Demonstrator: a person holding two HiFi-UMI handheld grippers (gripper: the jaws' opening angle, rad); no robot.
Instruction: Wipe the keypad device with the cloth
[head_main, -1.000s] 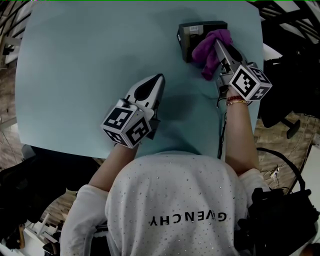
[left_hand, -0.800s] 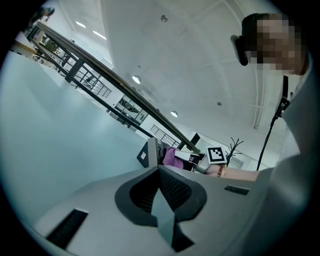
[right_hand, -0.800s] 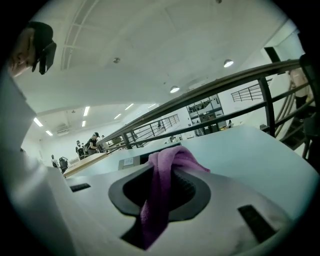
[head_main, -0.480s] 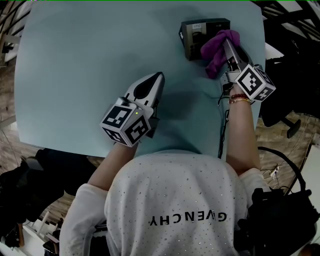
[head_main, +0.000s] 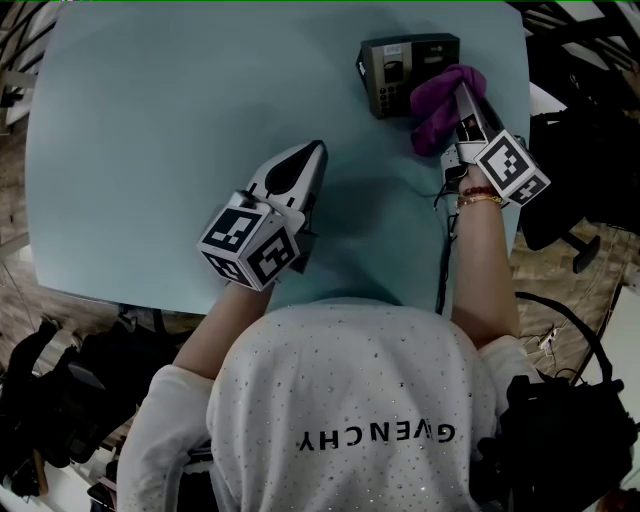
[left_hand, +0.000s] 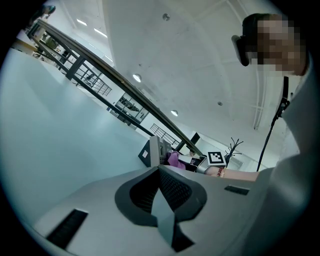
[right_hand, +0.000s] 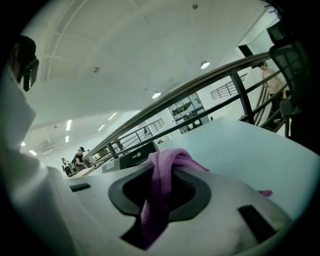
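Head view: dark grey keypad device (head_main: 405, 65) at far right of pale blue bench (head_main: 150, 150). Crumpled purple cloth (head_main: 440, 100) lies against its near right corner, on right gripper (head_main: 462, 95). Left gripper (head_main: 316, 155) mid-bench, well apart.
Left gripper view: fingers (left_hand: 137, 192) together, nothing between.
Right gripper view: fingers (right_hand: 192, 192) clamped on cloth (right_hand: 162, 185).

A small dark keypad device (head_main: 400, 68) is set near the far edge of a pale blue-green table (head_main: 180, 130), with a grey keypad and small screen shown at its left end. A purple cloth (head_main: 441, 106) is bunched against its right end and is pinched between the jaws of the right gripper (right_hand: 163, 172).
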